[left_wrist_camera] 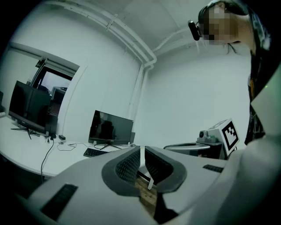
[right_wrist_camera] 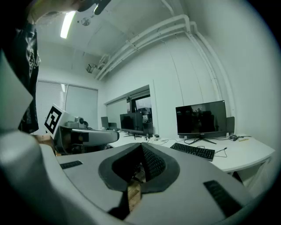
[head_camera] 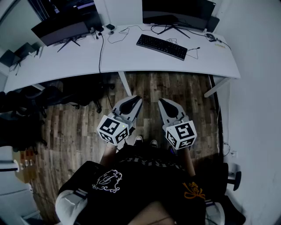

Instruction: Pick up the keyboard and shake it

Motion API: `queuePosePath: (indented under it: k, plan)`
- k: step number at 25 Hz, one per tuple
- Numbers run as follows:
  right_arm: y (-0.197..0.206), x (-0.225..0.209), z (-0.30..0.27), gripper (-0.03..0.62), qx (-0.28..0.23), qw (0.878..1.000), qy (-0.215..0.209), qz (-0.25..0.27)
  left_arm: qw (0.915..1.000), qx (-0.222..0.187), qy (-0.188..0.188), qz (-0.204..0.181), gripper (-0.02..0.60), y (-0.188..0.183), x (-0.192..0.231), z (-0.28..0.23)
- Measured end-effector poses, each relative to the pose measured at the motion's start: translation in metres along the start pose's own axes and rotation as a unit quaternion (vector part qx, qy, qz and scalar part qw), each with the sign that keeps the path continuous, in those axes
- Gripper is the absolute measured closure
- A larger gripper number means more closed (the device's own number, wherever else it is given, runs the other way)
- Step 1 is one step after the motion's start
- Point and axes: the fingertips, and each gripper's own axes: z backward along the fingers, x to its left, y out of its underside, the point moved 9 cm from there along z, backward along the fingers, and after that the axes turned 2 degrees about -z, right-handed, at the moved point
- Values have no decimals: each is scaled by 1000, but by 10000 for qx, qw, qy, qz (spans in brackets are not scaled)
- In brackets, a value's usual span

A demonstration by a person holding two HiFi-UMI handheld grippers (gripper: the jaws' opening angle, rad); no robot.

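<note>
A black keyboard (head_camera: 161,46) lies on the white desk (head_camera: 131,55), in front of the right-hand monitor (head_camera: 178,12). Both grippers hover over the wooden floor well short of the desk, pointing toward it. My left gripper (head_camera: 135,100) is shut with nothing in it. Beside it, my right gripper (head_camera: 163,102) is shut and empty too. In the left gripper view the keyboard (left_wrist_camera: 97,152) shows small and far beyond the closed left gripper (left_wrist_camera: 142,150). The right gripper view has the keyboard (right_wrist_camera: 193,151) off to the right of the closed right gripper (right_wrist_camera: 141,147).
A second monitor (head_camera: 61,30) stands at the desk's left, with loose cables (head_camera: 115,35) between the two screens. A mouse (head_camera: 210,36) sits at the far right. A dark office chair (head_camera: 74,94) is under the desk's left part. A desk leg (head_camera: 124,83) stands ahead of the grippers.
</note>
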Motion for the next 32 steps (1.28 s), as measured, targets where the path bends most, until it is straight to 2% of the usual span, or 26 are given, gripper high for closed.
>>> queuePosePath:
  k: [13,21,28,32]
  plan:
    - [2,22,-40,582,-178,9992,137,-335,9995,22,303,11,535,0,38,10]
    - [19,33,-56,582,21,9978,369,-555,9981,166,574,149,535,16,62,8]
    - [20,16,-69,582,161,9961,523,-688,9966,270,716,300,535,22,78,-13]
    - [20,-4,-82,582,222,9958,486,-737,9965,334,658,384,535,25,88,-35]
